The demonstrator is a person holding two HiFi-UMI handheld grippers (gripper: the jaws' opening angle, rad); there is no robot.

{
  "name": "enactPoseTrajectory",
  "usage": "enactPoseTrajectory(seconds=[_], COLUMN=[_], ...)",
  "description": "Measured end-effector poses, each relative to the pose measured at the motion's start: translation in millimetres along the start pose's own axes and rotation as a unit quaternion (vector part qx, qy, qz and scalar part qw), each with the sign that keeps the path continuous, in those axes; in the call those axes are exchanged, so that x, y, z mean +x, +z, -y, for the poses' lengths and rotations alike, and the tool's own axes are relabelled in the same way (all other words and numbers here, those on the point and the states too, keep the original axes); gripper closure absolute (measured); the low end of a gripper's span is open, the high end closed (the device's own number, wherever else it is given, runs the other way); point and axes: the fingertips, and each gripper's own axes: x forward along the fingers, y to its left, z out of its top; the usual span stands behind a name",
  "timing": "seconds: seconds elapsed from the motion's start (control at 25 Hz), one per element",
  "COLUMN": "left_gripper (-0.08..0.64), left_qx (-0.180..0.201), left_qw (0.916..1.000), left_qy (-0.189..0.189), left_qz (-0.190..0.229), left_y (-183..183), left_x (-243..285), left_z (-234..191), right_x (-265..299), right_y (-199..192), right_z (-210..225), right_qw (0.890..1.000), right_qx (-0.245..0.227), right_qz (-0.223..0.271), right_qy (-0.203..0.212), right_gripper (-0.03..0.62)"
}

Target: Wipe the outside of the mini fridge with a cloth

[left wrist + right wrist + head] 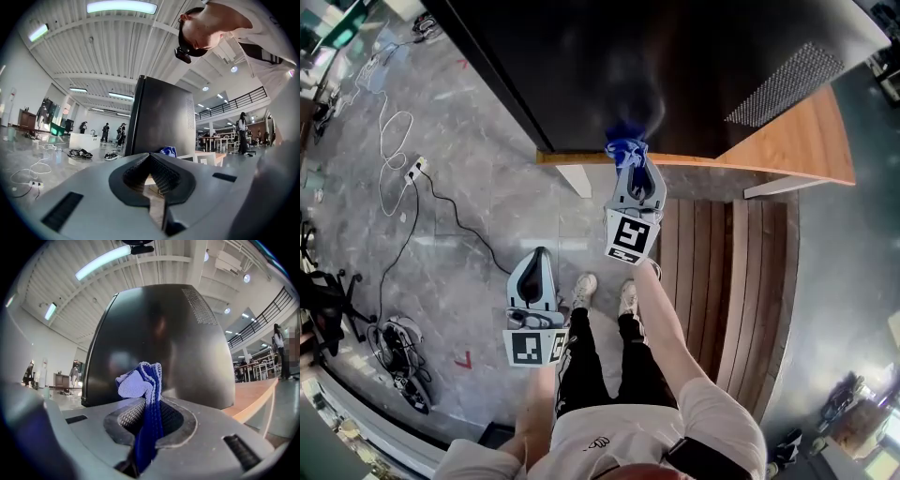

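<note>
The black mini fridge [666, 66] stands on a low wooden platform [797, 141]; its dark side fills the right gripper view [159, 343] and shows further off in the left gripper view [161, 119]. My right gripper [630, 159] is shut on a blue cloth [625, 142], whose bunched end [143, 383] sticks up past the jaws close to the fridge's lower front. My left gripper [534, 267] hangs back over the floor, to the left of the person's shoes, with its jaws shut and nothing between them [149, 157].
White and black cables with a power strip [414, 169] lie on the grey floor at left. A slatted wooden board [722, 281] lies under the platform's right side. The person's shoes [605, 292] stand just in front. People and tables are far off.
</note>
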Motion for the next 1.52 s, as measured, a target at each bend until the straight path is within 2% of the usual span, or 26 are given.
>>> enactPoseTrajectory(seconds=[0.44, 0.6, 0.8, 0.92, 1.04, 1.16, 1.4, 1.52], left_gripper=[0.555, 0.555, 0.555, 0.555, 0.555, 0.555, 0.555, 0.555], left_qx=[-0.001, 0.010, 0.019, -0.004, -0.008, -0.005, -0.023, -0.006], left_qw=[0.9982, 0.9963, 0.9947, 0.9952, 0.9956, 0.9952, 0.9919, 0.9900], left_qy=[-0.059, -0.085, -0.098, -0.097, -0.093, -0.091, -0.100, -0.106], left_qz=[-0.011, -0.008, -0.024, -0.011, 0.011, 0.037, 0.075, 0.093], left_y=[-3, 5, 2, 14, 42, 77, 149, 183], left_x=[21, 33, 39, 52, 67, 80, 94, 89], left_z=[81, 101, 117, 121, 121, 120, 123, 117], right_x=[-20, -25, -32, -42, -61, -76, -105, -114], right_y=[-4, -7, -12, 0, 25, 58, 162, 211], right_z=[130, 176, 215, 232, 233, 213, 150, 127], right_qw=[0.996, 0.990, 0.984, 0.982, 0.983, 0.988, 0.995, 0.993], right_qx=[-0.013, 0.004, 0.008, 0.001, 0.004, 0.026, 0.055, 0.085], right_qz=[-0.006, -0.014, -0.030, -0.032, -0.030, -0.026, 0.008, 0.026], right_qy=[-0.085, -0.138, -0.178, -0.186, -0.180, -0.150, -0.087, -0.073], right_gripper=[0.531, 0.531, 0.531, 0.531, 0.531, 0.531, 0.531, 0.531])
